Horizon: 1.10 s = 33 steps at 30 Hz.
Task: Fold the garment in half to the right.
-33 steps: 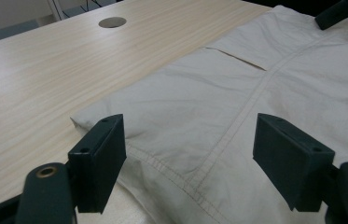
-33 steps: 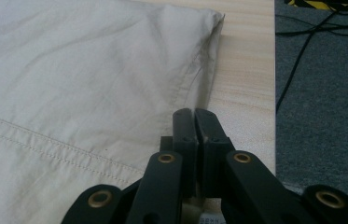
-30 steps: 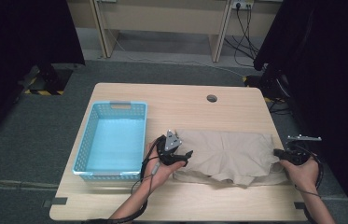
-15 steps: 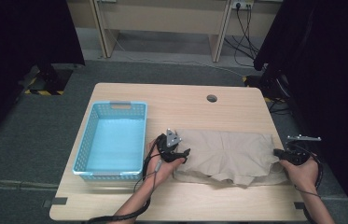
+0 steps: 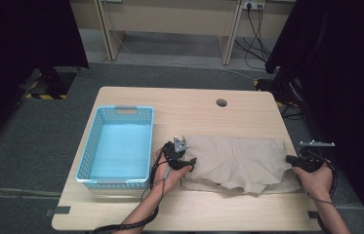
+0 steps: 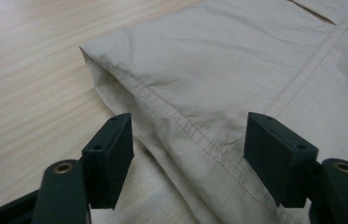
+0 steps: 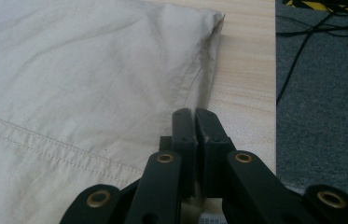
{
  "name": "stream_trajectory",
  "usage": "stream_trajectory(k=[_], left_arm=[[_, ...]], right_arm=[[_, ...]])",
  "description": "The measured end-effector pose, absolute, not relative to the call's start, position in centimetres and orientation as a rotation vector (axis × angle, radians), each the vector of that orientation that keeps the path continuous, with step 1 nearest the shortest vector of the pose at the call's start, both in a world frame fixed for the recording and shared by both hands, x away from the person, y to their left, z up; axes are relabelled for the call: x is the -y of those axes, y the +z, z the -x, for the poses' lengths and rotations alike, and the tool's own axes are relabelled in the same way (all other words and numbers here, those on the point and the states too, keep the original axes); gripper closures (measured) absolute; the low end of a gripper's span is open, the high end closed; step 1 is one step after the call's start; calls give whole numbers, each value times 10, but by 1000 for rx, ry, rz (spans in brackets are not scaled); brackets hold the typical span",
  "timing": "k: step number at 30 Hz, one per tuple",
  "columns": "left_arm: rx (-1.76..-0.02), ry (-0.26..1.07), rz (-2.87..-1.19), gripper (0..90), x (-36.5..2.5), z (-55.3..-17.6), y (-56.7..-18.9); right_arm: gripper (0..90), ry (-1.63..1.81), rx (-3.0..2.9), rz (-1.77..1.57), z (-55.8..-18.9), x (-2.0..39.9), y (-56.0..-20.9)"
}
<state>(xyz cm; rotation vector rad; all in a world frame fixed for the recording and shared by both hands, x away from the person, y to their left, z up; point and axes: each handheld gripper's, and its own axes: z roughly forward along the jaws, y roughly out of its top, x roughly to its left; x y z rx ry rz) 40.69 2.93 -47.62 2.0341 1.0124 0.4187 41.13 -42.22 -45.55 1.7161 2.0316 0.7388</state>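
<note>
**Now closing on the cloth's left edge**

Already the left tool [image 5: 185,161] had begun to narrow: its jaws had just been closing, yet they stood apart, one on each side of the stitched hem of the beige cloth [image 6: 237,70], with neither pad pressing on it. Against the view from a second before, that hand had barely shifted along the cloth's left end. I judge that the grip on this side was about to be made, so a lift or a fold with both ends held was likely next.

Across the bench, the right tool [image 7: 195,126] had its jaws drawn together at the cloth's right edge; the fabric seemed pinched between them, though the pads hid the contact itself.

The cloth [image 5: 238,161] lay flat and rumpled on the near right part of the bench [image 5: 189,105], its near hem hanging in loose folds towards the front edge. Its right end sat close to the bench's right edge, beyond which the floor dropped away. Left of the left tool stood a blue basket [image 5: 88,163], near but not touching. The far half of the bench offered open room for spreading or folding.
</note>
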Motion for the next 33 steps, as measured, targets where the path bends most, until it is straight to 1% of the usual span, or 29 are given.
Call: stream_trajectory(k=[3, 6, 8, 14, 15, 16, 18, 20, 22, 27, 33], left_arm=[[-1025, 395, -2039, 350, -28, -407, -480], [-1024, 400, -2041, 367, -28, -407, -480], [-1022, 405, -2047, 398, -28, -407, -480], [-1014, 402, -2057, 558, -25, -406, -479], [-1016, 399, -2054, 558, -25, -406, -479], [-1010, 400, -2050, 621, -25, -407, -479], [-1011, 387, -2050, 684, -25, -408, -478], [-1024, 351, -2033, 768, -23, -408, -479], [-1022, 342, -2028, 819, -22, -408, -479], [-1002, 355, -2033, 842, -21, -409, -476], [-959, 395, -1978, 855, -23, -404, -460]], right_arm=[[874, 740, -2035, -1713, -412, 423, -456], [874, 736, -2037, -1707, -412, 423, -455], [874, 735, -2037, -1709, -412, 422, -455], [873, 740, -2032, -1717, -412, 421, -456], [873, 739, -2033, -1716, -412, 421, -456], [873, 741, -2035, -1715, -412, 420, -456], [873, 742, -2038, -1708, -412, 420, -456], [873, 743, -2039, -1707, -412, 420, -456], [873, 743, -2039, -1706, -412, 419, -456], [872, 740, -2046, -1703, -413, 419, -456], [873, 739, -2044, -1707, -413, 419, -456]])
